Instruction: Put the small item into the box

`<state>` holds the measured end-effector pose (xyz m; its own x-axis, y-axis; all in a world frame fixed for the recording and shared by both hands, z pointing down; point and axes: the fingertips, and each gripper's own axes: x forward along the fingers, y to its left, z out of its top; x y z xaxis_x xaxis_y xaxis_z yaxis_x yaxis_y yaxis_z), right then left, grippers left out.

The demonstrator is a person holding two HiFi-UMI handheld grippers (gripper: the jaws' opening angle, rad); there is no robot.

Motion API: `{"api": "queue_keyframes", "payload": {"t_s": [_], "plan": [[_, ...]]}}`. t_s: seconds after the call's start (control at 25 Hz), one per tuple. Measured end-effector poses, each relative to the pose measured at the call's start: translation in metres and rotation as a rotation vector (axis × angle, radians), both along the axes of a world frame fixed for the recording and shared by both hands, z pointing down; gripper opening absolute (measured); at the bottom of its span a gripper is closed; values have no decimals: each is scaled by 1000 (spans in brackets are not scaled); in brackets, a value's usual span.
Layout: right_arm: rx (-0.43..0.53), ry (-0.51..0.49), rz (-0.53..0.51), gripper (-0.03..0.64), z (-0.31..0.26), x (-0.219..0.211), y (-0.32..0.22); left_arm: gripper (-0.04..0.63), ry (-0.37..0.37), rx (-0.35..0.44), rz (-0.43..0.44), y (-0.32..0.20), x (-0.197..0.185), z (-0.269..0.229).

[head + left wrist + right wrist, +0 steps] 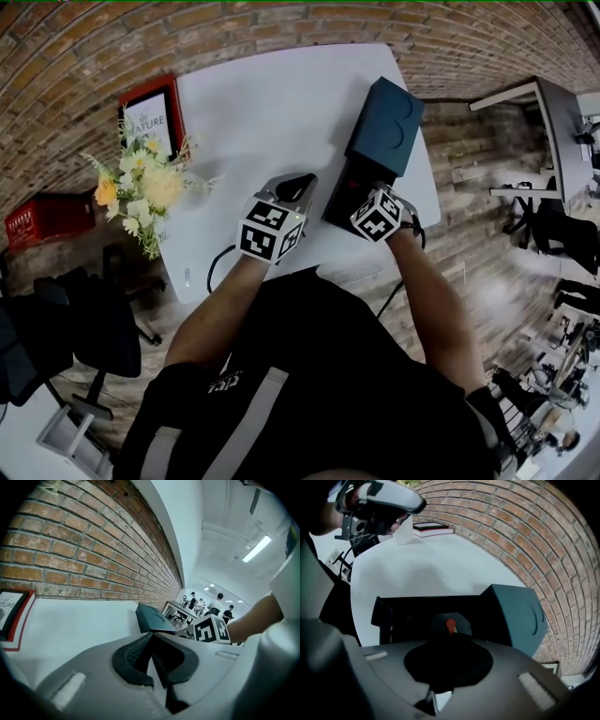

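Right hand-held gripper [450, 635]: red item [450, 625] at tips

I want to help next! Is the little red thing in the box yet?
Nearly. Done: the box has its lid open. In hand: the right gripper seems to pinch the red item in its fingers, over the open part. Left: let go, pull away. The left gripper waits, shut and empty.
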<state>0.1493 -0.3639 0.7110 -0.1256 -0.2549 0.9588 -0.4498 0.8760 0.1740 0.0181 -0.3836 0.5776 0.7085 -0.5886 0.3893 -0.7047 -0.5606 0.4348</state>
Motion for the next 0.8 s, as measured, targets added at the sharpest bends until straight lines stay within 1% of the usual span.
{"api": "queue_keyframes", "payload": {"t_s": [0.12,0.28,0.4,0.56,0.68,0.8], "plan": [[7,-67,72,26,-16,-4,2,6,6,10,28,-4,1,-4],[36,-141,115,26,-38,-1,9,6,3,35,31,-9,3,-15],[83,-220,172,21,-61,8,7,6,-6,52,16,-8,7,-25],[126,-369,272,14,-86,27,5,6,-33,69,-11,0,15,-35],[140,-476,305,12,-97,39,16,6,-66,89,-25,10,27,-44],[149,-552,332,11,-104,59,34,6,-83,100,-57,23,40,-55]]}}
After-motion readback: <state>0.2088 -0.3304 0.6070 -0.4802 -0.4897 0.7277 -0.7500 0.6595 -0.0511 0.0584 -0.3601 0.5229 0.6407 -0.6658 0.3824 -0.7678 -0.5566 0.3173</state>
